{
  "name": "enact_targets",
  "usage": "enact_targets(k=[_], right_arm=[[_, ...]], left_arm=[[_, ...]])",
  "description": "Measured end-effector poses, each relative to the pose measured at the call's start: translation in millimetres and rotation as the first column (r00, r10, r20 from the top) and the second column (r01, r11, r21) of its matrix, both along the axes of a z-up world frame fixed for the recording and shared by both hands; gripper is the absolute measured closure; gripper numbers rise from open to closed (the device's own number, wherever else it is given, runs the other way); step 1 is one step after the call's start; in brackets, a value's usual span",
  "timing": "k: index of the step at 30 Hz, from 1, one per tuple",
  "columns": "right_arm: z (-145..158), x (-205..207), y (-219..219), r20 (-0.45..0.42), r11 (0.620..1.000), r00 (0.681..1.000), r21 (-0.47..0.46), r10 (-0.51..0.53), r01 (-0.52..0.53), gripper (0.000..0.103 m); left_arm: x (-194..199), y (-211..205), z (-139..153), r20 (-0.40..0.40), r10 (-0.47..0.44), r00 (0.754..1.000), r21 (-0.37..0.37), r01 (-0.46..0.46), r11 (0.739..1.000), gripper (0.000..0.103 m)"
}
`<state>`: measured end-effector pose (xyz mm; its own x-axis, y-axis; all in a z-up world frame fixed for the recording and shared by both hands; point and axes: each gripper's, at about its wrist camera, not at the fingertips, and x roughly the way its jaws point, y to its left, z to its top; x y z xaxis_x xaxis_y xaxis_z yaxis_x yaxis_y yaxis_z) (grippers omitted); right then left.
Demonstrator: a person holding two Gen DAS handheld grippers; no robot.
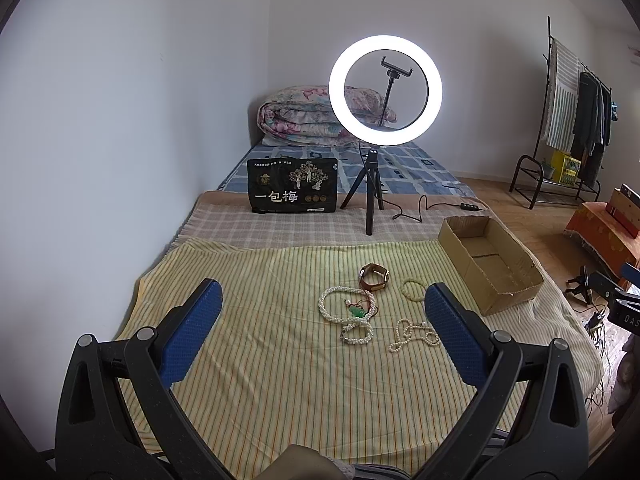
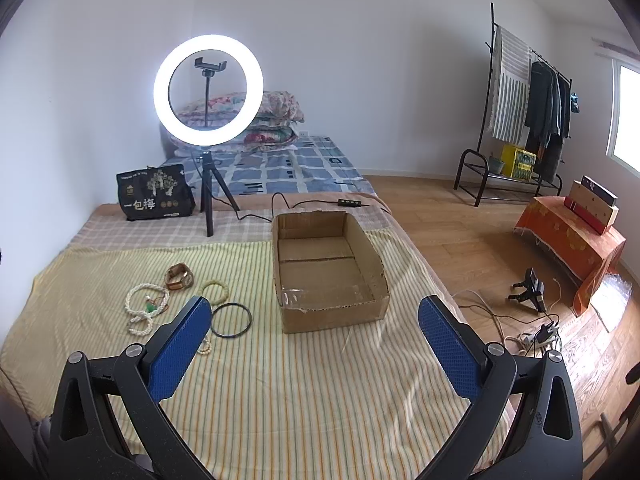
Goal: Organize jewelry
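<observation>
Jewelry lies on a striped yellow cloth on the bed: a white bead necklace with a green pendant, a brown watch, a pale bead bracelet and a pearl strand. The right wrist view also shows a black ring, the watch and the necklace. An open empty cardboard box stands to the right of them. My left gripper is open above the jewelry. My right gripper is open before the box.
A lit ring light on a tripod stands behind the cloth, its cable trailing right. A black printed bag lies beside it. Folded quilts sit at the bed's far end. A clothes rack and an orange-covered stand are on the floor.
</observation>
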<state>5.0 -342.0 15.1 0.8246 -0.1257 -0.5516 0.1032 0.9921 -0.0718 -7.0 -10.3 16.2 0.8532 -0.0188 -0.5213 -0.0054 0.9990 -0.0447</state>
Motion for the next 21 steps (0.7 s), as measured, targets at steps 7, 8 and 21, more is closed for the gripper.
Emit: enact_targets(k=[7,8,21], right_arm=[[0.0,0.2,-0.2,-0.004,1.000,1.000,0.001,0.000,0.000,0.000],[0.0,0.4,0.0,-0.005,1.000,1.000,0.001,0.000,0.000,0.000],[-3.9,2.2,-0.8,-0.014,1.000,1.000,0.003,0.002,-0.002,0.000]], left_arm=[[-0.7,0.0,-0.4,0.001,0.000,1.000,-0.001,0.000,1.000,0.000],[-0.8,-0.1,-0.4,0.001,0.000,1.000,-0.001,0.000,1.000,0.000],[0.4,-1.2,-1.1,-0.003,0.001,1.000,0.003,-0.001,1.000,0.000]])
